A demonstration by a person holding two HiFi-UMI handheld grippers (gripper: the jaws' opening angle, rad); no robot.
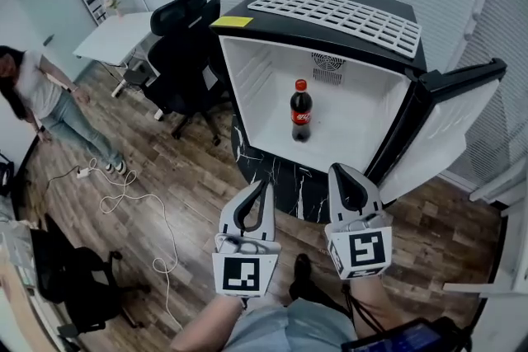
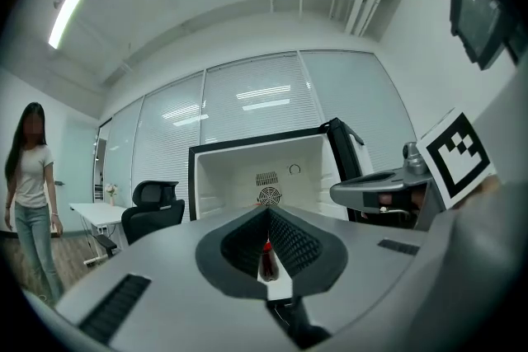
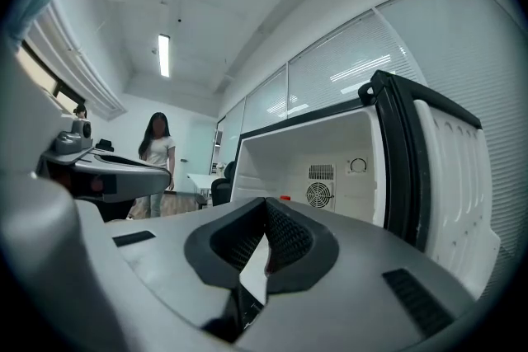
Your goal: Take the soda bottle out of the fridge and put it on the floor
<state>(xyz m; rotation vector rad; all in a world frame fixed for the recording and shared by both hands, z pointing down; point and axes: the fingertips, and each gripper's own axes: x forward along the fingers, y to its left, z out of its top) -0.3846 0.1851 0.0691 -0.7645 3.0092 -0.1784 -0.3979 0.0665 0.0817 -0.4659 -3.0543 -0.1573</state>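
A cola soda bottle [image 1: 301, 111] with a red cap stands upright on the white floor of the open black mini fridge [image 1: 247, 86]. Both grippers hover in front of the fridge, short of its opening. My left gripper [image 1: 266, 185] is shut and empty, and so is my right gripper [image 1: 337, 171]. In the left gripper view the bottle [image 2: 268, 260] shows through the slit behind the closed tips of the left gripper [image 2: 268, 210]. From the right gripper [image 3: 266, 202] only the bottle's red cap [image 3: 285, 198] peeks above the jaws.
The fridge door [image 1: 450, 128] hangs open to the right. A white grid rack [image 1: 338, 16] and a yellow note [image 1: 235, 21] lie on the fridge top. A black office chair [image 1: 186, 45], a white table [image 1: 115, 37], a person [image 1: 33, 95] and a floor cable [image 1: 132, 202] are to the left.
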